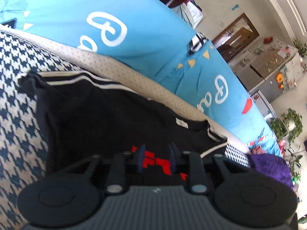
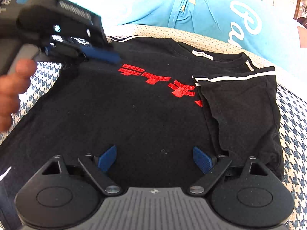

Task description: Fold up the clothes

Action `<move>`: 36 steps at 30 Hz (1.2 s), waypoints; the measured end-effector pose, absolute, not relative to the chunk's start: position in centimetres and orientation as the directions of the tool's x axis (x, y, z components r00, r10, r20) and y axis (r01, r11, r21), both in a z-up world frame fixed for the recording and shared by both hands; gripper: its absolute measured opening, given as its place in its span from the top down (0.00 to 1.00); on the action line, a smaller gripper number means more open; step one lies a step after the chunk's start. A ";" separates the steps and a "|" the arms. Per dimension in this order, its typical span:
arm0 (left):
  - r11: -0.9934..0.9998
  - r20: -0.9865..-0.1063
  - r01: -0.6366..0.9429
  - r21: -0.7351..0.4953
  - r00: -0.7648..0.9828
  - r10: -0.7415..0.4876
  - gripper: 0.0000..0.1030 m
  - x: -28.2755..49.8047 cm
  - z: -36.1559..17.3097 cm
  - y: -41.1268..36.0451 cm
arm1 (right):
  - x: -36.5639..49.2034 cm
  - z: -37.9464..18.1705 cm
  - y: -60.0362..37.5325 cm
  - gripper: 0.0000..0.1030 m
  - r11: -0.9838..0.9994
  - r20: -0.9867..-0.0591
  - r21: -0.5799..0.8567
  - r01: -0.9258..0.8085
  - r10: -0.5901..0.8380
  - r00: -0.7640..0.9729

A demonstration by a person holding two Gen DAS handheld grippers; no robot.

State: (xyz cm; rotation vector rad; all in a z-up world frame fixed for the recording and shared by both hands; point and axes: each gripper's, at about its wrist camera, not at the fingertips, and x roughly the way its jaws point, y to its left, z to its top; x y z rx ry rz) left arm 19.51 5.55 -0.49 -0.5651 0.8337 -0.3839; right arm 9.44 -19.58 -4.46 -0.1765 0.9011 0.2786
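Observation:
A black T-shirt with red lettering lies front up on a houndstooth cover. Its right sleeve, edged with white stripes, is folded in over the body. My right gripper hovers wide open over the shirt's lower part with nothing between its fingers. My left gripper, held by a person's hand, sits over the shirt's left shoulder. In the left wrist view the left gripper has a narrow gap between its blue pads, with the shirt and its red print showing through and no cloth pinched.
A blue cloth with white script lies beyond a beige dotted band behind the shirt. A purple cloth sits at the right. Cabinets and plants stand farther back in the room.

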 end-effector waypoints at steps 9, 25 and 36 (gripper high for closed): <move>0.812 -0.639 -0.160 -0.561 0.707 -0.303 0.65 20.3 0.3 12.6 | 9.4 -4.6 -19.4 0.15 0.948 -0.793 -0.042 -0.314 0.159 0.588; 0.754 -0.665 -0.298 -0.585 0.709 -0.235 0.52 20.6 -0.2 16.6 | 9.3 -4.8 -19.0 0.11 0.944 -0.795 -0.053 -0.326 0.158 0.586; 0.719 -0.679 -0.314 -0.620 0.674 -0.291 0.65 22.2 -3.4 15.6 | 9.2 -4.8 -19.1 0.11 0.943 -0.793 -0.054 -0.329 0.160 0.588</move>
